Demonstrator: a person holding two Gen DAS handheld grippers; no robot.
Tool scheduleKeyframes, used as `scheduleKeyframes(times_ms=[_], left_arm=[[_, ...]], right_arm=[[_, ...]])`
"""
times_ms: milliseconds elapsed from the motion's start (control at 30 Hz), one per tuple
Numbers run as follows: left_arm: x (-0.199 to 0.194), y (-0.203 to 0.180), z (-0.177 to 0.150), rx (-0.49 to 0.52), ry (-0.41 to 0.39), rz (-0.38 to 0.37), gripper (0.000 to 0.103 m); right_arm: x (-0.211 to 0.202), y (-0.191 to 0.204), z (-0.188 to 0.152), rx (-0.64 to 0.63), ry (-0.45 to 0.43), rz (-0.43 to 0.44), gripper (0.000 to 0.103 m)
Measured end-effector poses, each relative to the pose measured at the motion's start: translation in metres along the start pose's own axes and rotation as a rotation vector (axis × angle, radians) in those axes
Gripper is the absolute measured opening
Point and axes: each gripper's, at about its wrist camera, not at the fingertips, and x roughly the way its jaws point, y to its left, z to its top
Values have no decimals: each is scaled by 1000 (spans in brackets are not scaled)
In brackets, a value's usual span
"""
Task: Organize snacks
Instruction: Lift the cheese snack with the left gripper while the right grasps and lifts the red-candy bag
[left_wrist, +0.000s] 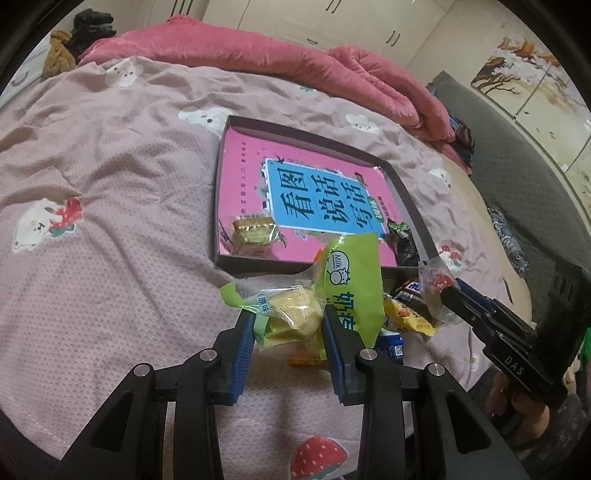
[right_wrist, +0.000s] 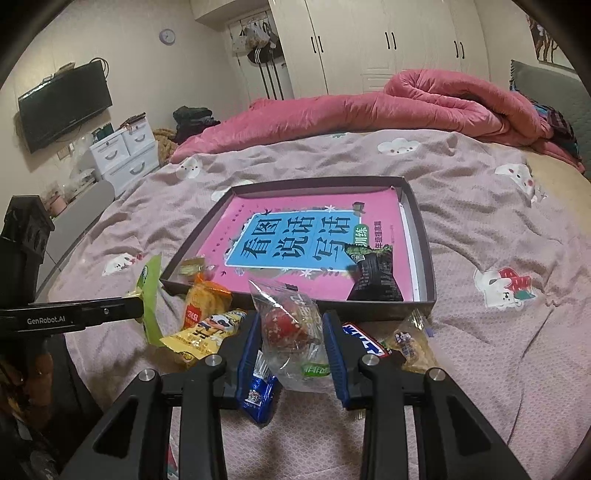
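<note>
My left gripper (left_wrist: 290, 317) is shut on a green-and-clear milk cake packet (left_wrist: 314, 299), held just above the bedspread. My right gripper (right_wrist: 291, 328) is shut on a clear packet with a red sweet inside (right_wrist: 291, 325); in the left wrist view that red-sweet packet (left_wrist: 436, 288) shows at the right. A shallow dark box (right_wrist: 421, 225) lies ahead with a pink book (right_wrist: 295, 236) in it, a dark green snack (right_wrist: 373, 273) at its near right corner and a gold-wrapped snack (left_wrist: 255, 230) at its near left. Loose snacks lie before the box: a yellow pack (right_wrist: 199, 336), an orange pack (right_wrist: 203, 299), a blue wrapper (right_wrist: 258, 398) and a chocolate bar (right_wrist: 365, 341).
The pink-grey bedspread (left_wrist: 110, 221) stretches wide to the left. A rolled pink quilt (right_wrist: 424, 99) lies along the far side. Wardrobes, a wall television (right_wrist: 62, 103) and white drawers (right_wrist: 122, 151) stand beyond the bed.
</note>
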Motion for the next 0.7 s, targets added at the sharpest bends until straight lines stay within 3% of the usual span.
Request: scheduleKeyframes(times_ms=[700], left_arm=[[-8, -6, 13, 8, -36, 2, 37]], right_arm=[[-2, -2, 14, 3, -42, -3, 35]])
